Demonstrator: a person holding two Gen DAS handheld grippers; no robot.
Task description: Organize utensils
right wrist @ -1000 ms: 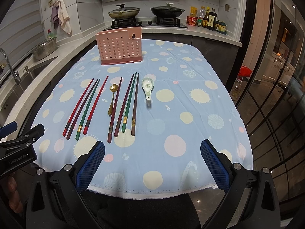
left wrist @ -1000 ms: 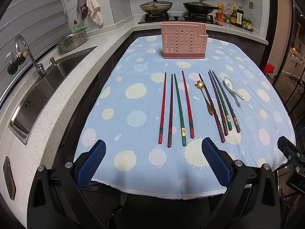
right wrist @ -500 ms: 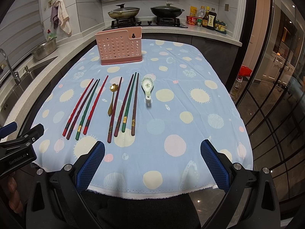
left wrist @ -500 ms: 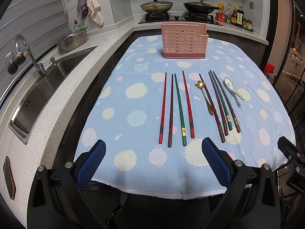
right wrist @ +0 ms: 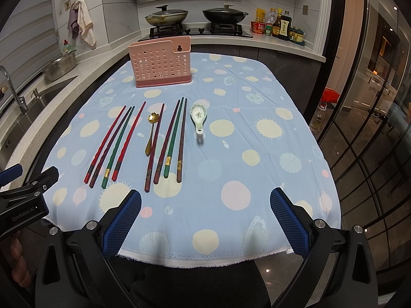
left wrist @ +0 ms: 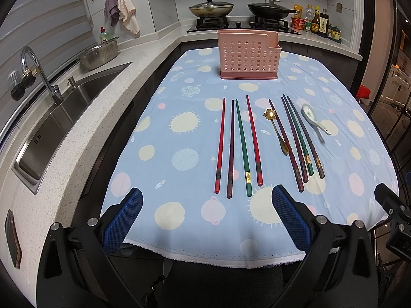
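Note:
A pink perforated utensil holder stands at the far end of the table; it also shows in the right wrist view. Several red, green and dark chopsticks lie in two groups, the right group beside a gold spoon and a white ceramic spoon. The gold spoon and ceramic spoon show in the right wrist view too. My left gripper is open and empty above the table's near edge. My right gripper is open and empty, likewise.
A sink with tap and a steel bowl lie on the left counter. Two pans sit on the stove behind the holder, bottles to their right. A glass door stands right of the table.

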